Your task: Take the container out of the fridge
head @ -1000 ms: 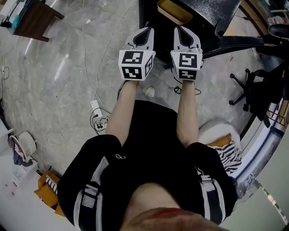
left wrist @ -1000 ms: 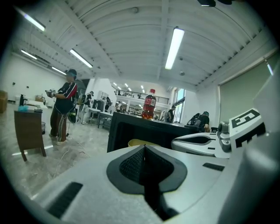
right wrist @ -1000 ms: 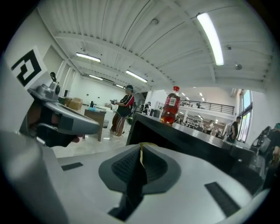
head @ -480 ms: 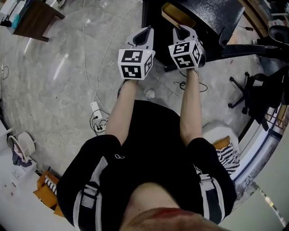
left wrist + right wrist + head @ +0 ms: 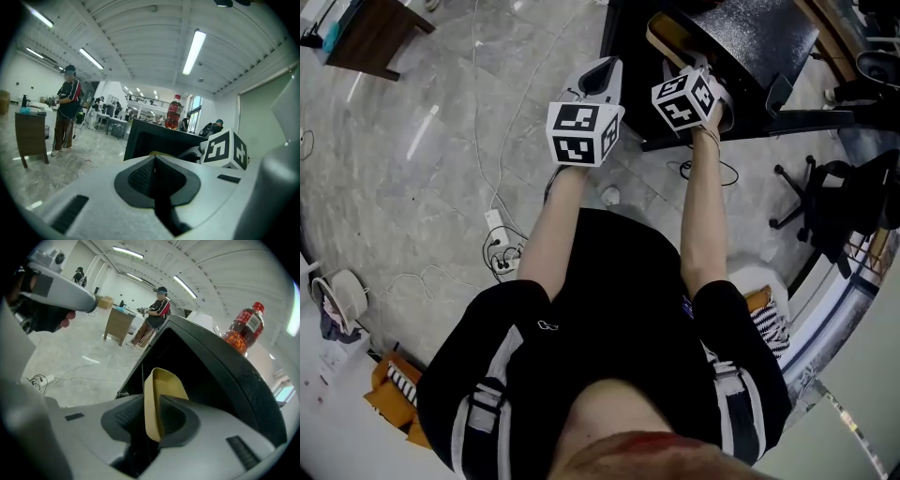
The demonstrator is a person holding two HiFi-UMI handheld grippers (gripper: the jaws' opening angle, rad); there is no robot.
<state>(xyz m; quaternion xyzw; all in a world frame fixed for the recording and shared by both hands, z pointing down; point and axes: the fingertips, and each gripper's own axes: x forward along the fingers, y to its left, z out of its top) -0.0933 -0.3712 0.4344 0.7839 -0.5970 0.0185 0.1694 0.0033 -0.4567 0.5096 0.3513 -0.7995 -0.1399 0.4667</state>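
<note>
A small black fridge [image 5: 741, 37] stands open on the floor ahead of me. A tan container [image 5: 664, 36] sits in its opening. My right gripper [image 5: 697, 67] reaches into that opening and is tilted. In the right gripper view the container's [image 5: 165, 380] near wall runs between the jaws, and the right gripper [image 5: 151, 423] is shut on it. My left gripper [image 5: 602, 69] hovers left of the fridge, over the floor. Its jaws [image 5: 154, 161] meet with nothing between them. The fridge [image 5: 150, 139] and the right gripper's marker cube [image 5: 226, 147] show beyond them.
A red soda bottle [image 5: 243, 326] stands on top of the fridge. Cables and a power strip [image 5: 499, 230] lie on the grey floor to the left. An office chair [image 5: 825, 197] is at the right, a wooden table [image 5: 375, 28] at the far left. A person [image 5: 65, 112] stands by it.
My right gripper has moved forward and right to the fridge opening, tilted, and now holds the container's wall. The left gripper has stayed where it was.
</note>
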